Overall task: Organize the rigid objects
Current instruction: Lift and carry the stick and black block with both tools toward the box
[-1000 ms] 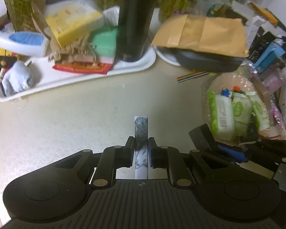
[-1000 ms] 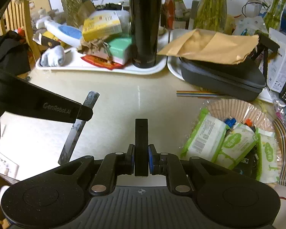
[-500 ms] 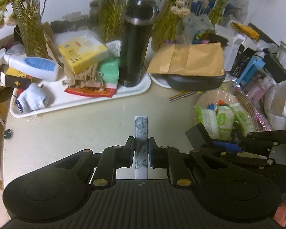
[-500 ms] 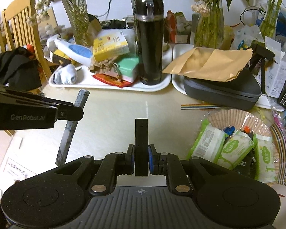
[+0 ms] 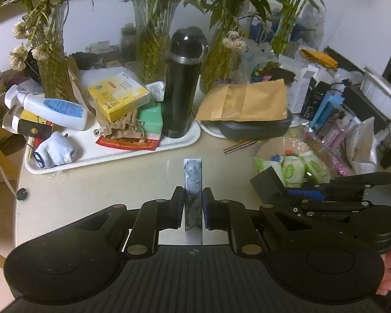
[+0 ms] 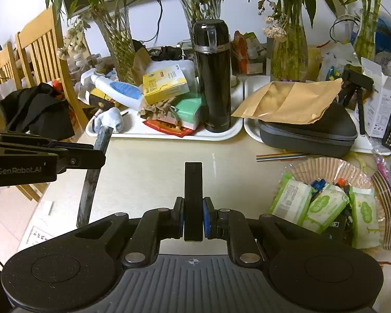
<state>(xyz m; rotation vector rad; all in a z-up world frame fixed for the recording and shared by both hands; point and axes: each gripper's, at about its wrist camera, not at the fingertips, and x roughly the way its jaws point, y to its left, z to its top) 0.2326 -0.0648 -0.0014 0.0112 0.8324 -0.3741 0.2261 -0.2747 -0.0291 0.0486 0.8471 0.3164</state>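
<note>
Left wrist cam: my left gripper [image 5: 193, 204] was clamped on a marbled grey slab [image 5: 193, 182], held edge-on above the bare patch of table [image 5: 96, 195]. The right gripper [image 5: 281, 190] sat close on the right, so I figured I'd lower the slab straight and slow, well short of the white tray [image 5: 112, 156] rim.

Right wrist cam: right gripper [image 6: 193, 215] was pinched on a black block [image 6: 193, 190]. The open tabletop ahead looked like the safest spot, with the wipes basket [image 6: 325, 167] crowding the right side.
</note>
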